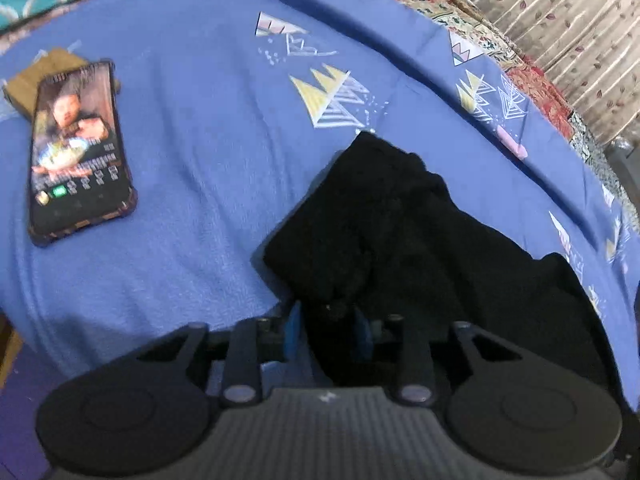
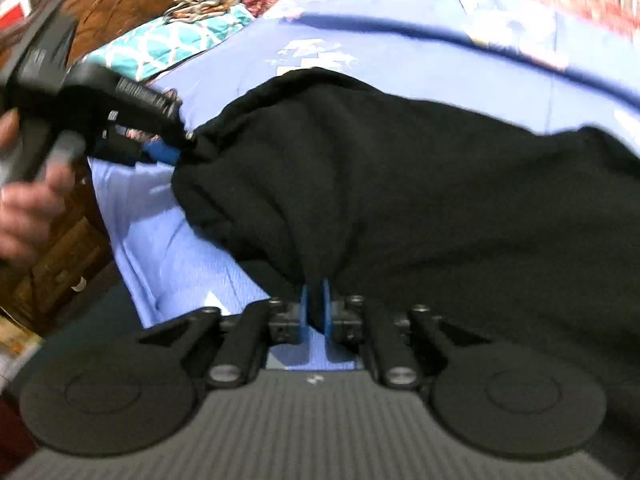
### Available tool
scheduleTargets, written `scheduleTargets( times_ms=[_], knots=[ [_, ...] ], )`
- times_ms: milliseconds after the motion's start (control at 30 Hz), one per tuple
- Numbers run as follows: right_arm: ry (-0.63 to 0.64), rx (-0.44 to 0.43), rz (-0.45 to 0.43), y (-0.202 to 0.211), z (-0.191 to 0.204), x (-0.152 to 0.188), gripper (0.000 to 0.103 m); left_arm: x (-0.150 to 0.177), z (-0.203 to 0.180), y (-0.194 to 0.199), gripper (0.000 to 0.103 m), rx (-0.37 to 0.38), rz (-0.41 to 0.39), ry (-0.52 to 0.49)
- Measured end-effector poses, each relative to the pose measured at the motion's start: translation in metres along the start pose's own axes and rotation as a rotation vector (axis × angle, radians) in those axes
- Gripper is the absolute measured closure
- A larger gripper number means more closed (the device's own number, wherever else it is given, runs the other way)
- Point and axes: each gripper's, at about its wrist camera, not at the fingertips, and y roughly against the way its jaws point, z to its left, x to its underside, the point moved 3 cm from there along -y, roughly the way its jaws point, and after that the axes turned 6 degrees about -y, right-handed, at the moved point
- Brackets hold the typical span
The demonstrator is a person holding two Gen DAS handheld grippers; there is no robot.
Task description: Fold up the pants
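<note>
two grippers share one soft, limp load: the black pants [image 2: 400, 200] sag on the blue bedsheet [image 1: 180, 152] just ahead of your left gripper [image 1: 328, 326], whose blue pads are clamped on a bunched edge. your right gripper [image 2: 316, 308] pinches another fold. take hold at hems or waistband; thick fabric droops.

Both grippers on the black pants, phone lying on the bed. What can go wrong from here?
1. The right gripper pinches only a narrow bunch of the pants; it may slip out.
2. The phone lies on the blue sheet left of the pants; swinging fabric might catch it.
3. The left gripper grips bunched cloth, so the fold may come out uneven.
</note>
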Motion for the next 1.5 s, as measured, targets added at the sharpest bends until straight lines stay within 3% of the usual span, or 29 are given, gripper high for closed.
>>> scheduleTargets(
  times_ms=[67, 167, 300, 433, 567, 667, 733, 833, 867, 900, 1000, 1133, 1267, 1333, 1367, 1500],
  knots=[
    [-0.044, -0.018, -0.022, 0.007, -0.005, -0.007, 0.074, -0.001, -0.005, 0.018, 0.070, 0.023, -0.040, -0.019],
    [-0.147, -0.021, -0.121, 0.034, -0.022, -0.013, 0.074, -0.001, -0.015, 0.049, 0.060, 0.062, -0.136, -0.049],
    [-0.260, 0.097, -0.247, 0.069, -0.055, -0.004, 0.074, -0.004, -0.045, 0.061, 0.060, 0.110, -0.191, -0.118],
    [-0.392, 0.292, -0.333, 0.104, -0.098, 0.012, 0.074, 0.005, -0.094, 0.037, 0.060, 0.152, -0.120, -0.228],
    [-0.497, 0.572, -0.396, 0.151, -0.144, 0.044, 0.074, 0.023, -0.136, -0.002, 0.062, 0.156, -0.027, -0.344],
    [-0.671, 0.753, -0.468, 0.215, -0.198, 0.077, 0.072, 0.039, -0.152, -0.026, 0.062, 0.130, 0.046, -0.386],
    [-0.800, 0.803, -0.495, 0.241, -0.239, 0.095, 0.072, 0.049, -0.154, -0.034, 0.063, 0.094, 0.072, -0.402],
    [-0.941, 0.760, -0.426, 0.247, -0.306, 0.112, 0.075, 0.053, -0.152, -0.038, 0.063, 0.060, 0.077, -0.411],
    [-0.985, 0.776, -0.378, 0.240, -0.327, 0.116, 0.085, 0.053, -0.152, -0.038, 0.063, 0.053, 0.077, -0.412],
    [-1.013, 0.798, -0.336, 0.233, -0.345, 0.121, 0.103, 0.053, -0.153, -0.038, 0.063, 0.047, 0.079, -0.412],
    [-1.068, 0.791, -0.343, 0.216, -0.371, 0.119, 0.103, 0.053, -0.154, -0.039, 0.065, 0.021, 0.088, -0.419],
    [-1.037, 0.838, -0.339, 0.203, -0.376, 0.105, 0.103, 0.056, -0.158, -0.041, 0.065, -0.018, 0.084, -0.447],
    [-1.076, 0.785, -0.370, 0.214, -0.381, 0.116, 0.103, 0.061, -0.162, -0.044, 0.065, -0.061, 0.078, -0.491],
    [-1.135, 0.745, -0.413, 0.227, -0.380, 0.119, 0.101, 0.061, -0.165, -0.044, 0.065, -0.074, 0.085, -0.498],
    [-1.158, 0.714, -0.449, 0.231, -0.373, 0.117, 0.094, 0.060, -0.165, -0.044, 0.065, -0.079, 0.091, -0.495],
    [-1.161, 0.625, -0.593, 0.260, -0.339, 0.123, 0.090, 0.058, -0.167, -0.044, 0.065, -0.086, 0.106, -0.484]
  ],
)
